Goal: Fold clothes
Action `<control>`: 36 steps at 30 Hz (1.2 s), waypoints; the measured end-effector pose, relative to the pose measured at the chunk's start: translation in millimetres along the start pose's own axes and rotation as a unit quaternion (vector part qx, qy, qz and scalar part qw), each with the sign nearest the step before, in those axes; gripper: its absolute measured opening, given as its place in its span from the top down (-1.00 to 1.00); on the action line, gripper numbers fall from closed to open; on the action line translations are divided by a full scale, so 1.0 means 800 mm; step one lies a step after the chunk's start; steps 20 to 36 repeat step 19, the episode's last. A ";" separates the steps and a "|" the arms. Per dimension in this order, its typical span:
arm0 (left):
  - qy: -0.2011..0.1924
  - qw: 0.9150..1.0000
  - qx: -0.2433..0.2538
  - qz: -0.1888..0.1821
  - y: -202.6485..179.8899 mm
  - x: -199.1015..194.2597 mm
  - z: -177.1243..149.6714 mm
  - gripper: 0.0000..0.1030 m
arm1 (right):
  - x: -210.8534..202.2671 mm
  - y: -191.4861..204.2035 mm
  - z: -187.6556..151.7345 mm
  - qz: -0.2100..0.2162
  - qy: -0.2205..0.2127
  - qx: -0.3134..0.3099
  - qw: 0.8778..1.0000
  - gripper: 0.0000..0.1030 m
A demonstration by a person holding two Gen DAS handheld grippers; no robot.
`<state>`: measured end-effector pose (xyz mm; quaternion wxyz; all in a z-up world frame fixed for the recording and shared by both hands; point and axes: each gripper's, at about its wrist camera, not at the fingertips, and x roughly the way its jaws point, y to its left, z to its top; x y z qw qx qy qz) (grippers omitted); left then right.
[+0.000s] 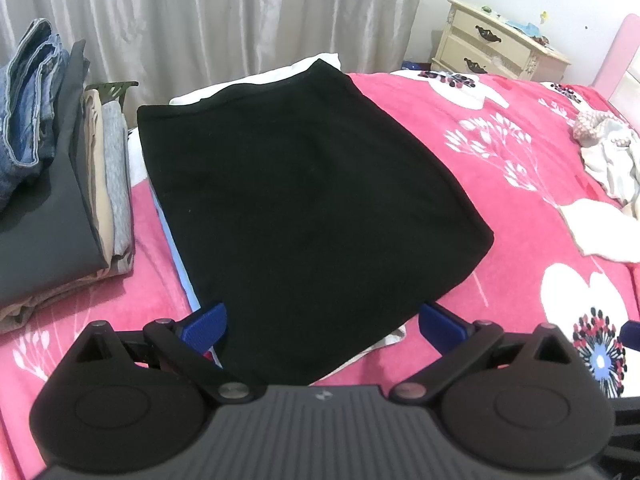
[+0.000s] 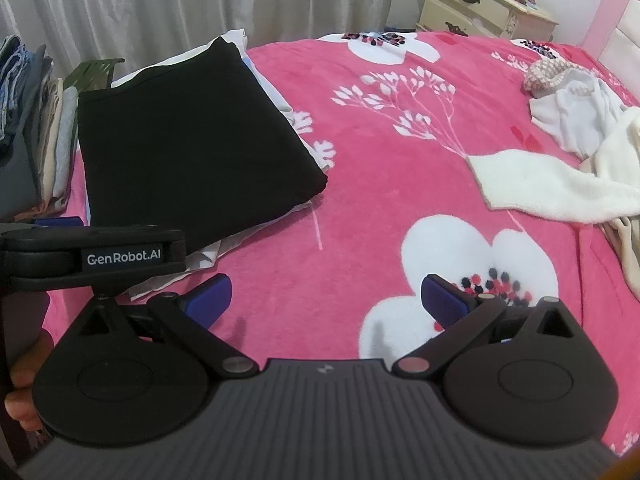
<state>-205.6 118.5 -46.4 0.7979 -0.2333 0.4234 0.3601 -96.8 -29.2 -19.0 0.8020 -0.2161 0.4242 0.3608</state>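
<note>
Left wrist view: the left gripper [image 1: 323, 322] hangs with jaws spread wide and empty over the near edge of the folded black garment [image 1: 304, 196], which tops a pile on the pink blanket [image 1: 500, 184]. Right wrist view: the right gripper [image 2: 326, 300] gapes empty above bare blanket — the garment lies to its left.

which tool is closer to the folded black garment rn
Left. The left tool sits open right at the near edge of the folded black garment. The right tool is open over bare pink blanket, off to the garment's right.
</note>
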 end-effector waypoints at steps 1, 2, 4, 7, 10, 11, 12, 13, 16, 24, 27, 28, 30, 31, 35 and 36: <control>0.000 1.000 -0.001 0.000 0.000 0.000 0.000 -0.99 | 0.000 0.000 0.000 0.000 0.000 -0.001 1.000 -0.97; -0.001 1.000 -0.001 0.000 0.000 0.000 0.001 -0.99 | -0.001 0.001 0.000 0.000 0.000 -0.001 1.000 -0.97; -0.002 1.000 -0.002 0.000 0.001 0.000 0.001 -0.99 | -0.001 0.001 0.001 0.000 0.000 -0.001 1.000 -0.97; 0.000 1.000 -0.001 0.001 0.000 0.001 0.001 -0.99 | -0.001 0.001 0.001 -0.001 0.000 -0.003 1.000 -0.97; 0.002 1.000 -0.002 0.002 0.001 0.001 0.001 -0.99 | 0.000 0.002 0.001 -0.001 0.001 -0.004 1.000 -0.97; 0.002 1.000 -0.003 0.002 0.002 0.002 0.001 -0.99 | 0.000 0.002 0.001 -0.001 0.002 -0.004 1.000 -0.97; 0.002 1.000 -0.003 0.002 0.002 0.002 0.001 -0.99 | 0.000 0.002 0.001 -0.001 0.002 -0.005 1.000 -0.97; 0.002 1.000 -0.004 0.001 0.002 0.002 0.000 -0.99 | 0.000 0.003 0.001 -0.001 0.002 -0.005 1.000 -0.97; 0.002 1.000 -0.004 0.002 0.002 0.002 0.000 -0.99 | 0.001 0.004 0.001 -0.002 0.003 -0.007 1.000 -0.97; 0.001 1.000 -0.005 0.003 0.003 0.002 0.000 -0.99 | 0.001 0.003 0.001 -0.001 0.004 -0.009 1.000 -0.97; 0.001 1.000 -0.005 0.003 0.003 0.002 0.000 -0.99 | 0.001 0.003 0.001 -0.001 0.004 -0.009 1.000 -0.97; 0.001 1.000 -0.005 0.003 0.003 0.002 0.000 -0.99 | 0.001 0.003 0.001 -0.001 0.004 -0.009 1.000 -0.97; 0.001 1.000 -0.005 0.003 0.003 0.002 0.000 -0.99 | 0.001 0.003 0.001 -0.001 0.004 -0.009 1.000 -0.97; 0.001 1.000 -0.005 0.003 0.003 0.002 0.000 -0.99 | 0.001 0.003 0.001 -0.001 0.004 -0.009 1.000 -0.97; 0.001 1.000 -0.005 0.003 0.003 0.002 0.000 -0.99 | 0.001 0.003 0.001 -0.001 0.004 -0.009 1.000 -0.97; 0.001 1.000 -0.005 0.003 0.003 0.002 0.000 -0.99 | 0.001 0.003 0.001 -0.001 0.004 -0.009 1.000 -0.97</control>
